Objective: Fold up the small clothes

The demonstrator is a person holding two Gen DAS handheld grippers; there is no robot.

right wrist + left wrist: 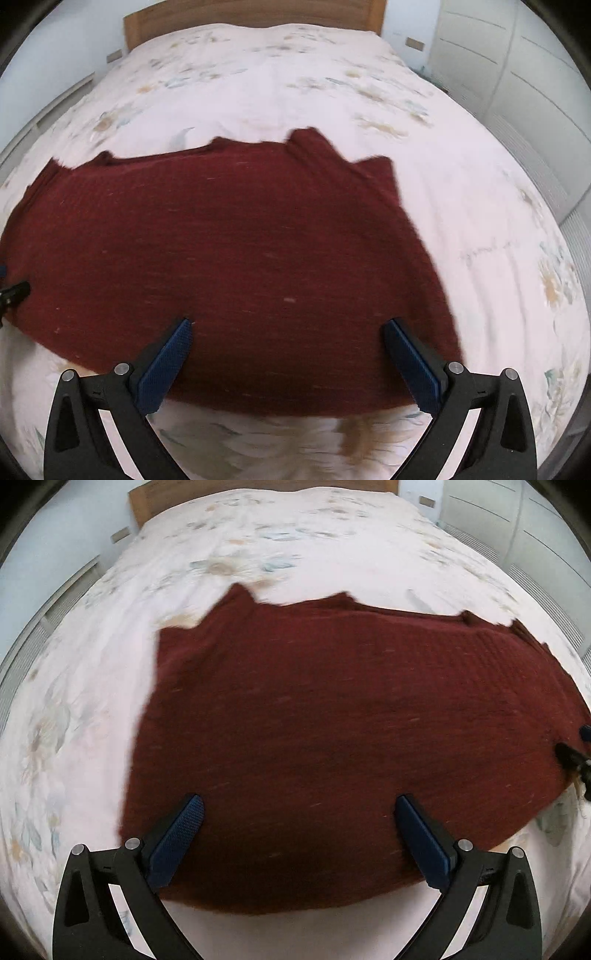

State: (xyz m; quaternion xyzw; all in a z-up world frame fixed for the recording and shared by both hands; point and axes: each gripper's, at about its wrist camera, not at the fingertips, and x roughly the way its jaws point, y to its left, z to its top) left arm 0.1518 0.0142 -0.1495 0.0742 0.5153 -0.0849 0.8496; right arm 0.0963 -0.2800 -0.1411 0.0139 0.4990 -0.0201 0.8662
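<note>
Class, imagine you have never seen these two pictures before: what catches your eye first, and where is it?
The dark red knitted garment dominates, spread flat across the near part of the pale floral bedspread. Next come the blue-padded fingers: the left gripper and the right gripper each hover open above the garment's near edge, holding nothing. Behind, a wooden headboard closes the far end of the bed.

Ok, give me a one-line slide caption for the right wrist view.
Right gripper, jaws open, above a dark red knit garment spread on a floral bedspread.
</note>
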